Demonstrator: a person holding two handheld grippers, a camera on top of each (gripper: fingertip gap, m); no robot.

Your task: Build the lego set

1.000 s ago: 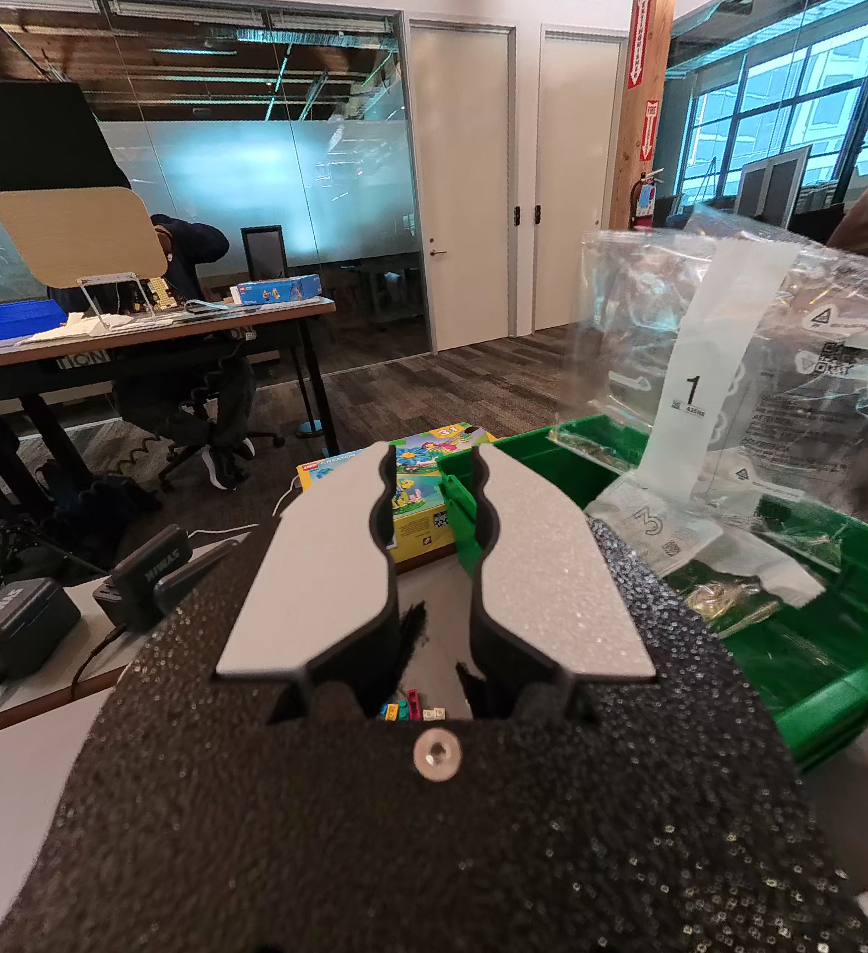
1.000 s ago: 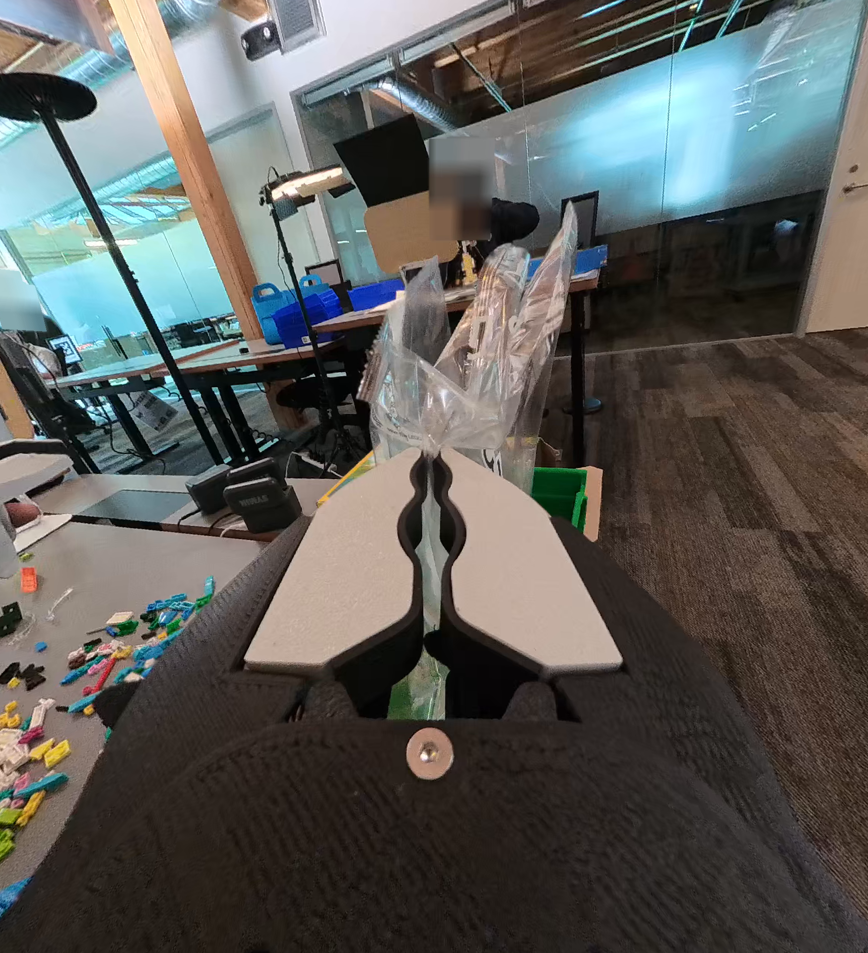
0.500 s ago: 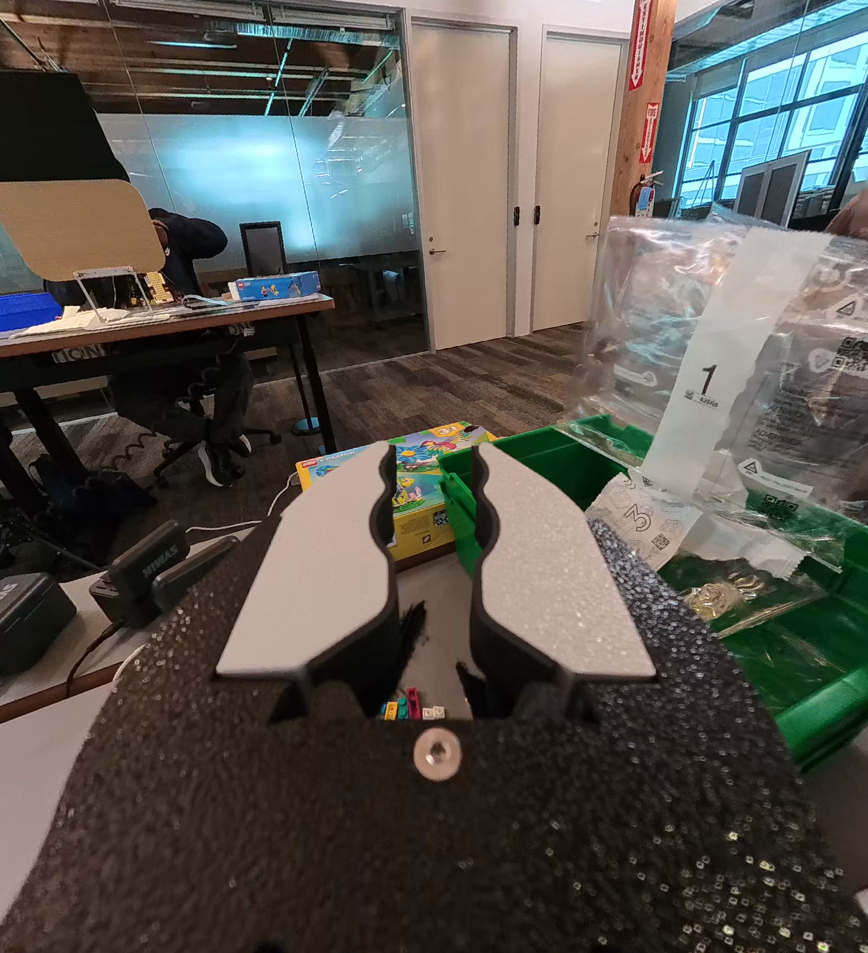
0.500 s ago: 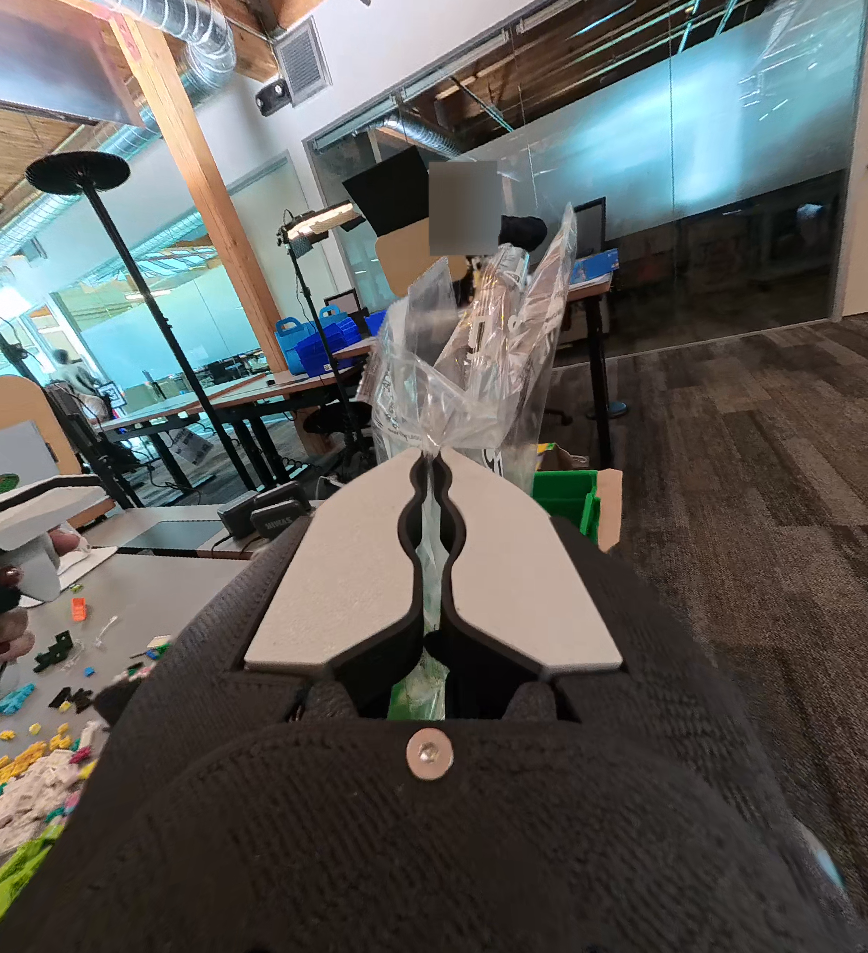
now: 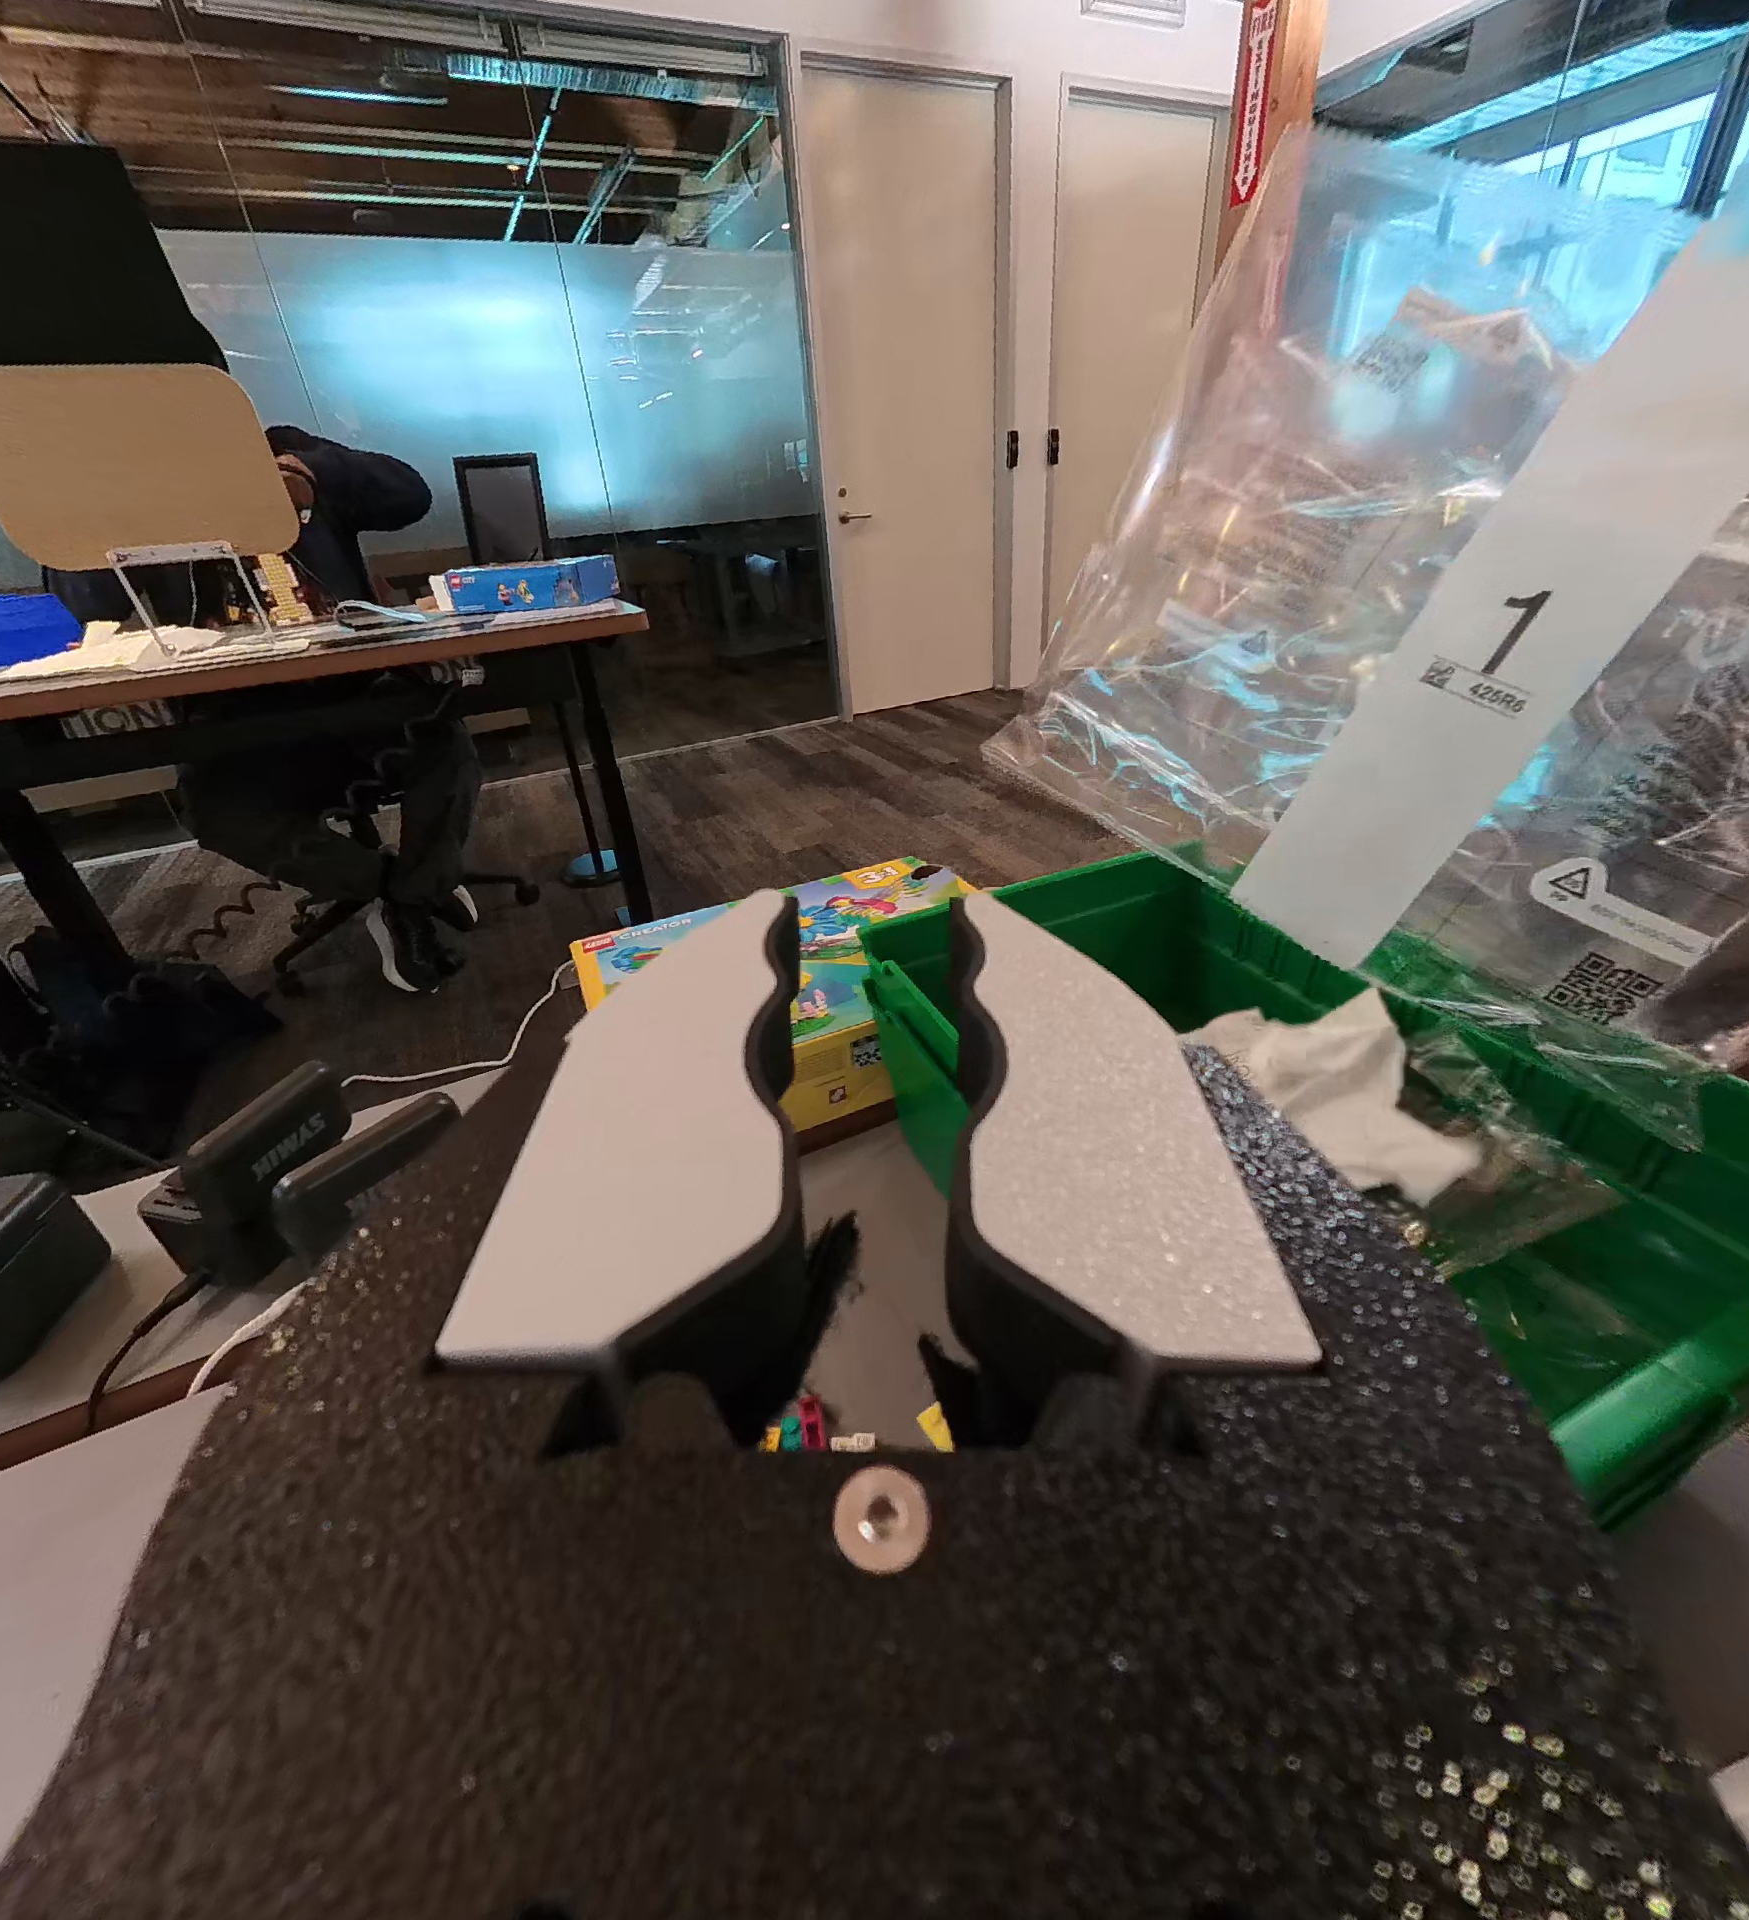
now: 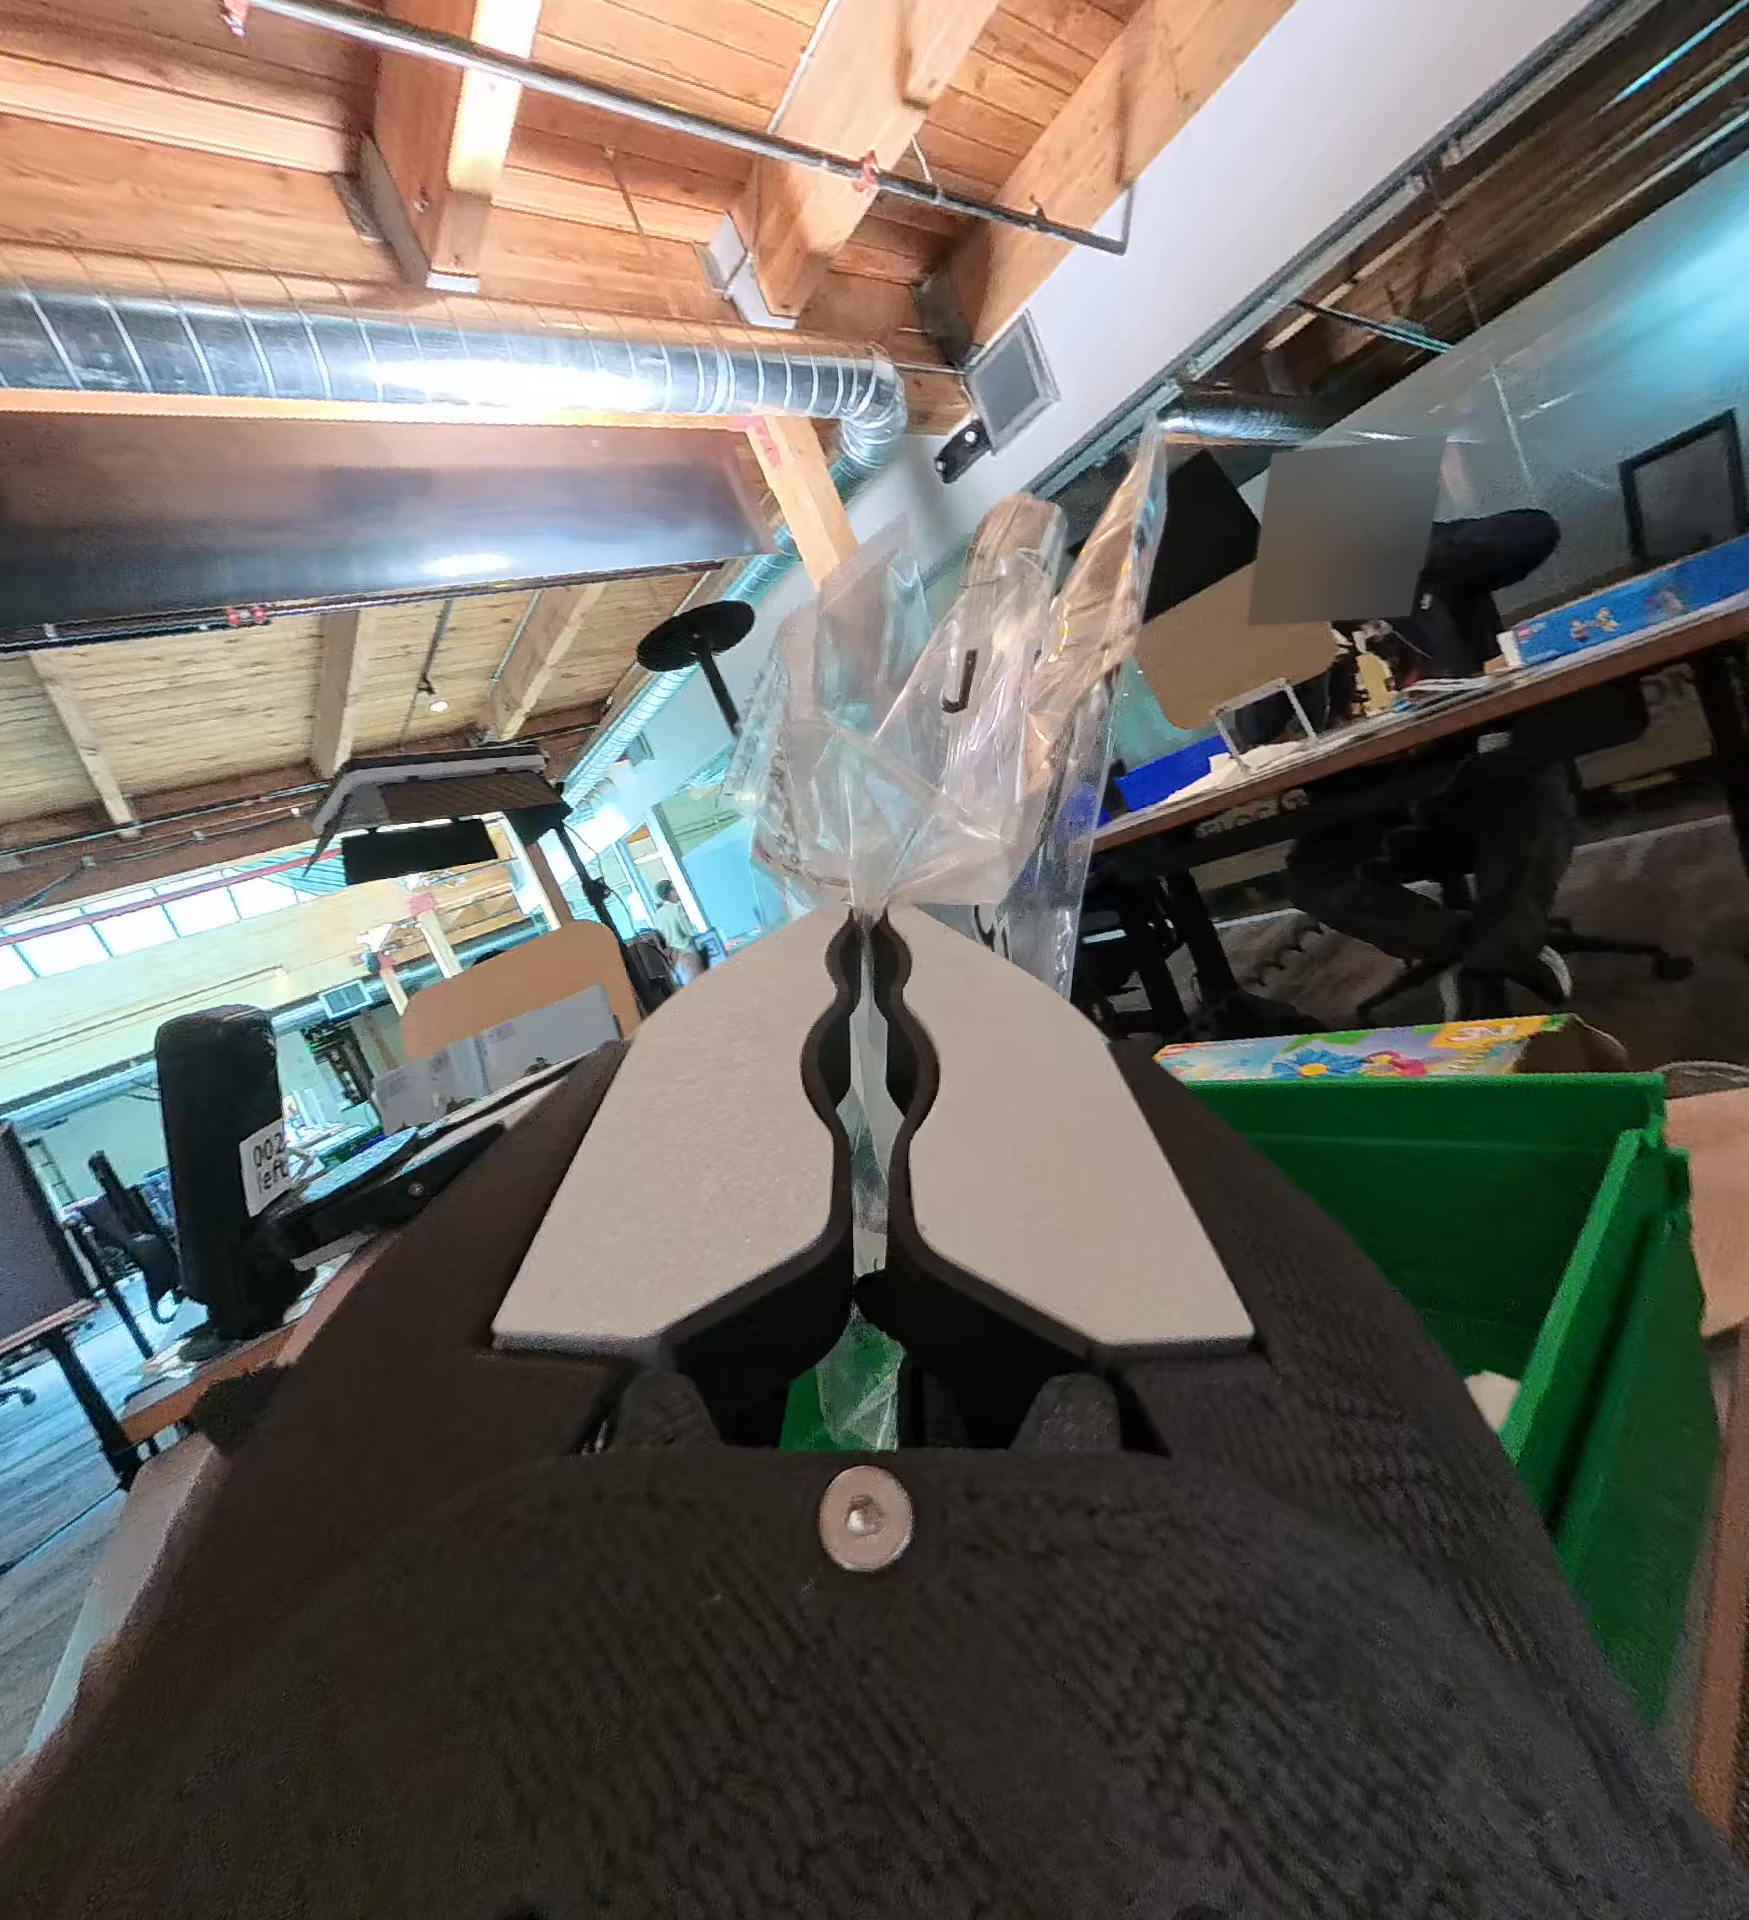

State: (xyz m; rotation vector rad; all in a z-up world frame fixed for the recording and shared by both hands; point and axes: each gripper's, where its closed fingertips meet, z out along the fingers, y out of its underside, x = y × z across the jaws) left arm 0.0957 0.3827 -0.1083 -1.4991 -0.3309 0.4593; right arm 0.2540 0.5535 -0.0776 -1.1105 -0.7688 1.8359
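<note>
The right tongs pinch a clear plastic bag above the green bin.

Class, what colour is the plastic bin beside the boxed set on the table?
Green; the bin shows best in the left wrist view.
</note>
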